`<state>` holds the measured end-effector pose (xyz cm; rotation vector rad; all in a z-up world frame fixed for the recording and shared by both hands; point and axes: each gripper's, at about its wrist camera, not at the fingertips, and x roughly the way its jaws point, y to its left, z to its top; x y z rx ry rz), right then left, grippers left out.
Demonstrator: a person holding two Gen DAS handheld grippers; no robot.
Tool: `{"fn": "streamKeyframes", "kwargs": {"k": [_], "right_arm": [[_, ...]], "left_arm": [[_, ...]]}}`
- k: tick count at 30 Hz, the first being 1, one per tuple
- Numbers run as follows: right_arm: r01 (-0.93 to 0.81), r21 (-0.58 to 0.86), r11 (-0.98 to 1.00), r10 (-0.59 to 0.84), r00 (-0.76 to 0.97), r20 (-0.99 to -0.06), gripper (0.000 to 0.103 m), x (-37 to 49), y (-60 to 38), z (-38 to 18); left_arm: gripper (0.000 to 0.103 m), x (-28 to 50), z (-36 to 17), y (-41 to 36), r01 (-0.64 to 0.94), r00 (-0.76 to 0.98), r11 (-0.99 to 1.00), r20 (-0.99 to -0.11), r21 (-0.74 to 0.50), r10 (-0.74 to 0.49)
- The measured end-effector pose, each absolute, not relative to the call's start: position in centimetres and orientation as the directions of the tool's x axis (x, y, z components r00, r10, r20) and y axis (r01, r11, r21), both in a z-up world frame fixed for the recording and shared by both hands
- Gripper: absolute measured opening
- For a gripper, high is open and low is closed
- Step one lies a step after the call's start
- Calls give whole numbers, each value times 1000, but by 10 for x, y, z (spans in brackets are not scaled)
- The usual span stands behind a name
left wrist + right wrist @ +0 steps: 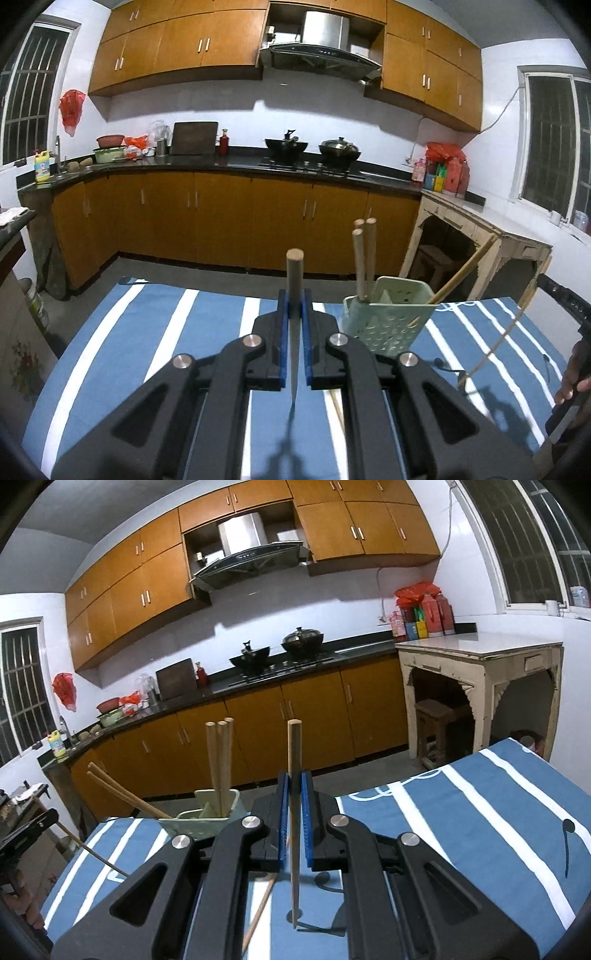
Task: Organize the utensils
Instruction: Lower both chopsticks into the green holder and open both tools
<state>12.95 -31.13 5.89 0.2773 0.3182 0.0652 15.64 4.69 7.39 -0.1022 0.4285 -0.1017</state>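
Note:
My left gripper (pixel 294 306) is shut on an upright wooden chopstick (pixel 294 280), its thin tip just above the blue striped tablecloth (pixel 166 332). To its right stands a pale green perforated utensil holder (pixel 384 317) with three upright chopsticks (pixel 364 254) and leaning ones (pixel 465 269). My right gripper (pixel 294 786) is shut on another upright chopstick (pixel 294 760), its tip near the cloth. The holder (pixel 207 816) with its chopsticks (pixel 219 760) sits left of it. A loose chopstick (pixel 260 908) lies on the cloth under the right gripper.
The table's far edge drops to a grey floor, with orange kitchen cabinets (pixel 221 218) and a stove with woks (pixel 312 147) beyond. A white side table (pixel 480 664) stands at right. The other hand-held gripper shows at the right edge of the left wrist view (pixel 569 314).

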Motion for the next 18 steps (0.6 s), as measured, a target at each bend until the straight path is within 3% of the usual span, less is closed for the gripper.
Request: {"fn": "streamKeyframes", "kwargs": {"k": [8,18], "right_arm": [[-159,334,929,233,953,-194,8,114,-299,106],[-215,229,949,220,976,7,8,126,-258,161]], "left_arm": [[8,148,111,31,177,909,969,-348,-174,-228],[8,162,176,-11,214,962,960,-129,-181,-239]]}}
